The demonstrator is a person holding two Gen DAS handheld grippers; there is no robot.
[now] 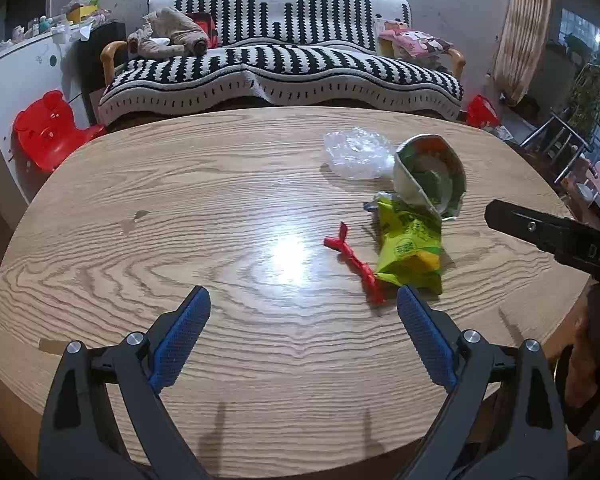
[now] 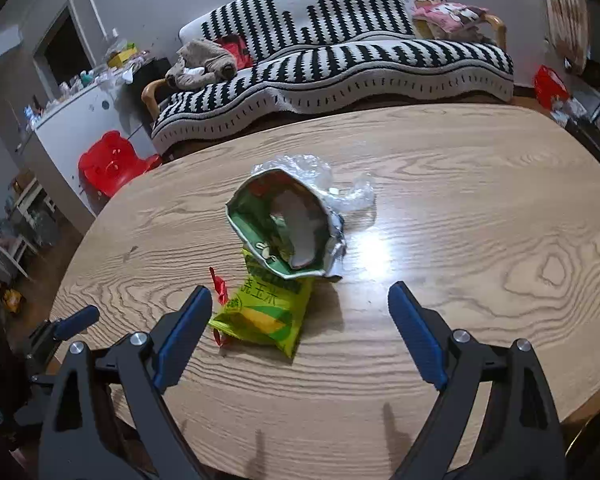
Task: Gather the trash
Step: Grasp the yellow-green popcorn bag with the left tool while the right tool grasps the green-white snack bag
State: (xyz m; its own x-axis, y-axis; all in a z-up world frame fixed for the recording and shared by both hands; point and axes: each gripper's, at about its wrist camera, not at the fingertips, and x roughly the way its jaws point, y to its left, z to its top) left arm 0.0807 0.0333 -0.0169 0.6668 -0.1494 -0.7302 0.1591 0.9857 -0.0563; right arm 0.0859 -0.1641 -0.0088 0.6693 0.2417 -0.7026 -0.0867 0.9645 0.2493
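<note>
Trash lies on the oval wooden table (image 1: 180, 200): an open green foil snack bag (image 1: 430, 172), a yellow-green snack packet (image 1: 410, 252), a red twisted wrapper (image 1: 358, 264) and crumpled clear plastic (image 1: 356, 152). My left gripper (image 1: 303, 300) is open and empty, just left of the red wrapper. In the right wrist view, my right gripper (image 2: 300, 296) is open and empty above the yellow-green packet (image 2: 264, 312), with the open foil bag (image 2: 284, 224), the red wrapper (image 2: 220, 286) and the clear plastic (image 2: 328, 184) beyond. The right gripper's body (image 1: 556, 236) shows at the left view's right edge.
A black-and-white striped sofa (image 1: 280, 64) stands behind the table with a plush toy (image 1: 168, 32) and a pink cushion (image 1: 416, 40). A red bear-shaped stool (image 1: 48, 132) and a white cabinet (image 1: 20, 72) stand at left. The left gripper (image 2: 72, 324) shows at the lower left.
</note>
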